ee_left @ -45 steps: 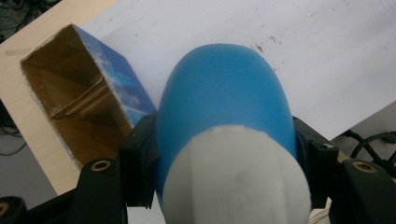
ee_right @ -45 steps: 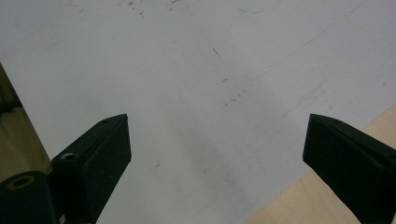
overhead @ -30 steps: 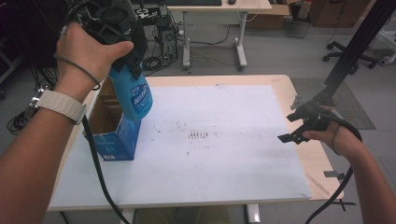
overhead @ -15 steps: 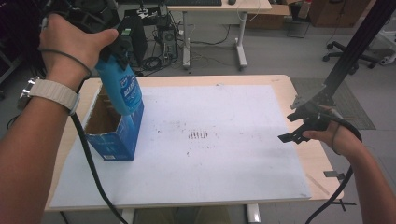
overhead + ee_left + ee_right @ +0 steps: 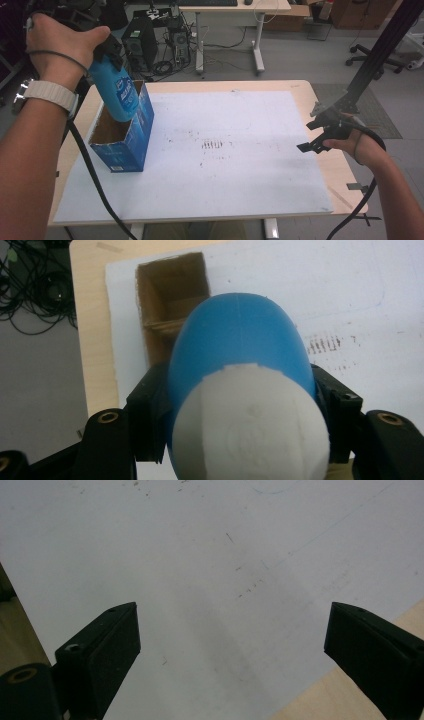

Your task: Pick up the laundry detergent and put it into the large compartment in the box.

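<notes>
A blue bottle (image 5: 117,92) with a white end (image 5: 250,427) hangs tilted over the open top of a blue cardboard box (image 5: 128,145). My left gripper (image 5: 106,54) is shut on the bottle near its upper end. In the left gripper view the bottle (image 5: 239,347) sits between the two black jaws, and the brown inside of the box (image 5: 172,295) lies beyond it. My right gripper (image 5: 316,136) hovers open over the right edge of the white sheet (image 5: 235,165). Nothing lies between its wide-set jaws (image 5: 232,635).
The white sheet covers most of a wooden table (image 5: 345,170), with dark scuff marks (image 5: 212,144) at its middle. A black stand (image 5: 372,60) rises at the right behind the right hand. Beyond the table stand a desk (image 5: 230,10), a computer tower (image 5: 135,42) and cables.
My left hand has carried the bottle to the left, so that it now hangs over the box's opening. The right hand has kept still.
</notes>
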Action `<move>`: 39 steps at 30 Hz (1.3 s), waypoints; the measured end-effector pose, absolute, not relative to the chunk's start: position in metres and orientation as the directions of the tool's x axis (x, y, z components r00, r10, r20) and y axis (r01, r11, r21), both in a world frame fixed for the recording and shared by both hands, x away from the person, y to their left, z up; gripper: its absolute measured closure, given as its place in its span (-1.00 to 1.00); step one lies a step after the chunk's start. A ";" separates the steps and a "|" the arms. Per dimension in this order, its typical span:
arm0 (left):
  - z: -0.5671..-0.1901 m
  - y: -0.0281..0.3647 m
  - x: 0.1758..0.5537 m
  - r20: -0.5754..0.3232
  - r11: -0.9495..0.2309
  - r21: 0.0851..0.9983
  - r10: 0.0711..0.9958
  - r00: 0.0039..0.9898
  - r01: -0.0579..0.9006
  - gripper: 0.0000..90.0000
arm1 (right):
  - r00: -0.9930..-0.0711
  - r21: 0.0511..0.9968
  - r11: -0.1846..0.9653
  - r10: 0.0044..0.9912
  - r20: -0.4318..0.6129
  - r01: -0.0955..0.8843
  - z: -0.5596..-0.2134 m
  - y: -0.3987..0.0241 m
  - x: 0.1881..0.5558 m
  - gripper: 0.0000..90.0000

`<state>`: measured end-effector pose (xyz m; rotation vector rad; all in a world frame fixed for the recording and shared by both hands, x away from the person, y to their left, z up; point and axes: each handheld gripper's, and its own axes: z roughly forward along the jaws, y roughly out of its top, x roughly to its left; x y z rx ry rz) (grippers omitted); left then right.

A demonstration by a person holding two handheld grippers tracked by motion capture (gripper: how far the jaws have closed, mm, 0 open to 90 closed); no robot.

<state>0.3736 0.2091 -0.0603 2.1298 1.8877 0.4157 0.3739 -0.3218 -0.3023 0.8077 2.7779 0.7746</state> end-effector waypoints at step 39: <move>-0.110 0.245 0.392 0.076 -0.032 0.370 0.997 0.004 0.928 -0.17 | -0.830 0.519 0.704 0.558 0.017 0.484 -0.307 -0.328 0.377 -0.83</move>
